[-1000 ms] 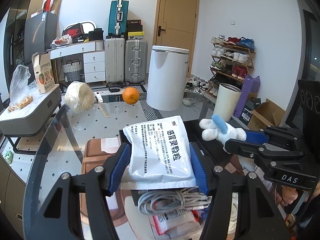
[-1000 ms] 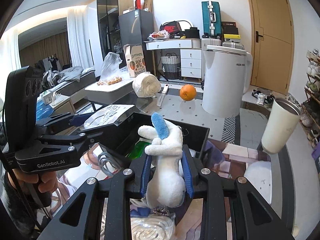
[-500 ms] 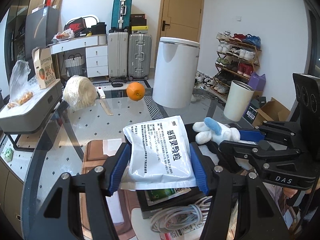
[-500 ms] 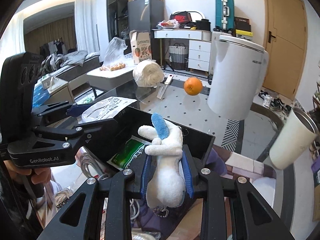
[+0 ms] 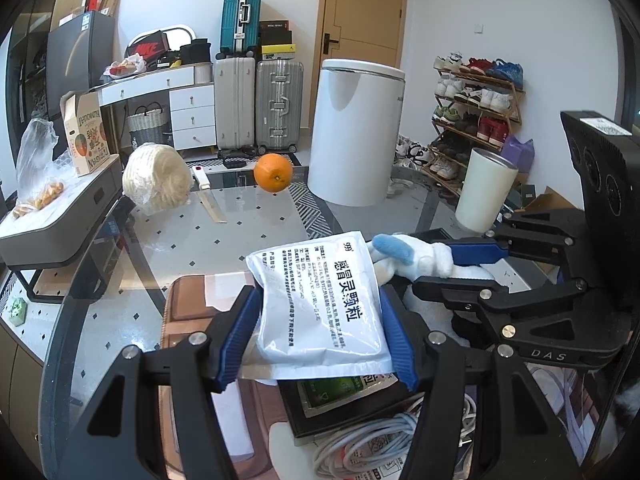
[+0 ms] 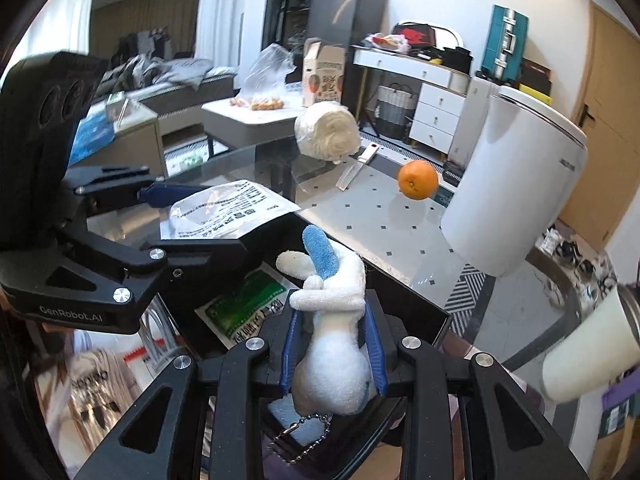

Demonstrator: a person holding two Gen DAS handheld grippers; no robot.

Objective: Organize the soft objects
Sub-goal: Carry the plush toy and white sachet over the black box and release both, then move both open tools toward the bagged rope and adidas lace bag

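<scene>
Left gripper (image 5: 316, 334): blue-padded jaws closed on a white medicine sachet (image 5: 320, 300) printed with dark text, held above a black box (image 6: 400, 296). Right gripper (image 6: 332, 344): jaws pinched on the body of a white plush toy (image 6: 332, 320) with a blue ear and a ball chain hanging below, also over the box. Inside the box: a green-printed packet (image 6: 244, 304). Beside it: coiled white cable (image 5: 384, 436). Farther, on the glass table (image 5: 256, 236): knife (image 5: 208, 196), cabbage (image 5: 156, 184), orange (image 5: 273, 172). Beyond: white bin (image 5: 356, 132), suitcases (image 5: 256, 104).
</scene>
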